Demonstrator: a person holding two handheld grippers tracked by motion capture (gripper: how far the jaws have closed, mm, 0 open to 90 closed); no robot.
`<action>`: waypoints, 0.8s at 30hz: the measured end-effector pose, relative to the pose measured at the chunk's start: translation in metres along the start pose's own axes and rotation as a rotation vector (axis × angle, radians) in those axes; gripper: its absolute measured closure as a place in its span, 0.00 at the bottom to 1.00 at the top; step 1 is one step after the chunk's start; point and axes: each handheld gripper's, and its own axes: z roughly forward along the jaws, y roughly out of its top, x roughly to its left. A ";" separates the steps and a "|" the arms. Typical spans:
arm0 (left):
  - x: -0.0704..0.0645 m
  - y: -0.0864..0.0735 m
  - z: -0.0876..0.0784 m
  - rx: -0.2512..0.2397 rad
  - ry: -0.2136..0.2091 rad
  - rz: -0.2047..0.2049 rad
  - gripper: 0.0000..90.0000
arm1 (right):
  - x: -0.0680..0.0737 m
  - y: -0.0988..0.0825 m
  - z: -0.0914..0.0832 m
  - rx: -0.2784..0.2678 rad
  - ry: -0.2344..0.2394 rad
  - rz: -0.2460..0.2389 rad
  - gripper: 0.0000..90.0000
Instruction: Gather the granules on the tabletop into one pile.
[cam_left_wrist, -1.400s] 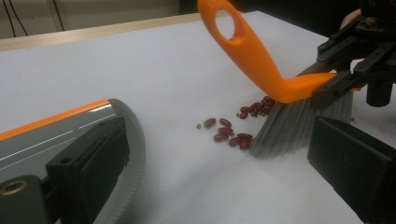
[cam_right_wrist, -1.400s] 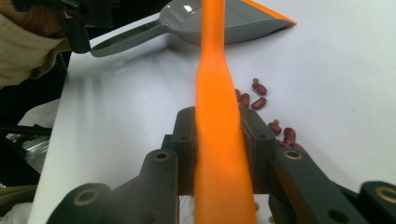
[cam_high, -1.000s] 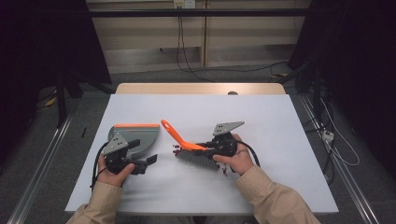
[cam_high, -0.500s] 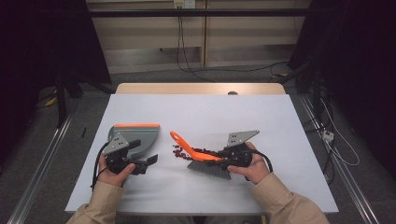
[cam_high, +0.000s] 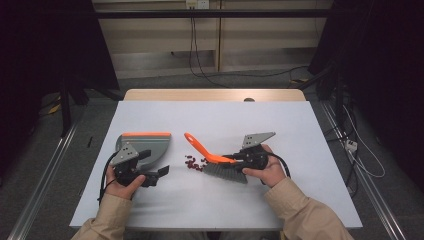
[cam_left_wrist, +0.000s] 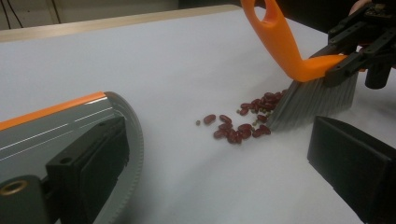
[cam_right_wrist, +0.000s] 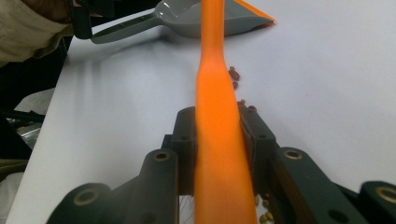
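Brush (cam_high: 220, 162) and right gripper (cam_high: 235, 159) have shifted rightward and toward the near edge of the table (cam_high: 300, 130) over the last second, uncovering a small scatter of red beans (cam_high: 194, 163) just left of the bristles; judged, a sweep toward the dustpan (cam_high: 150, 145) is being set up, not yet made. High view: dustpan lies left of centre, orange lip toward the far edge, left gripper (cam_high: 159, 173) at its near side; beans sit between dustpan and brush, apart from the dustpan. Left gripper view: jaws stand wide, one jaw laid against the grey dustpan (cam_left_wrist: 70, 126), the other free at right; nothing clamped between them. Beans (cam_left_wrist: 243, 122) touch the bristle tips of the brush (cam_left_wrist: 308, 93); a few smaller pale grains are mixed in, kind unclear. Right gripper view: right gripper (cam_right_wrist: 219, 140) is closed narrow on the orange brush handle (cam_right_wrist: 217, 107), which hides most of the beans (cam_right_wrist: 234, 74); bristles are cut off below the frame. Dustpan (cam_right_wrist: 187, 18) far off, its handle end under the left hand.
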 end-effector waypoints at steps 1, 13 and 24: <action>0.000 0.000 0.000 0.002 0.002 0.001 0.06 | -0.001 0.001 0.001 -0.002 -0.003 0.001 0.79; 0.000 0.001 -0.002 -0.008 0.001 -0.002 0.06 | 0.006 0.012 -0.002 -0.107 -0.051 0.098 0.79; 0.000 0.001 -0.003 -0.007 -0.003 0.009 0.06 | 0.020 0.031 0.013 -0.167 -0.194 0.144 0.79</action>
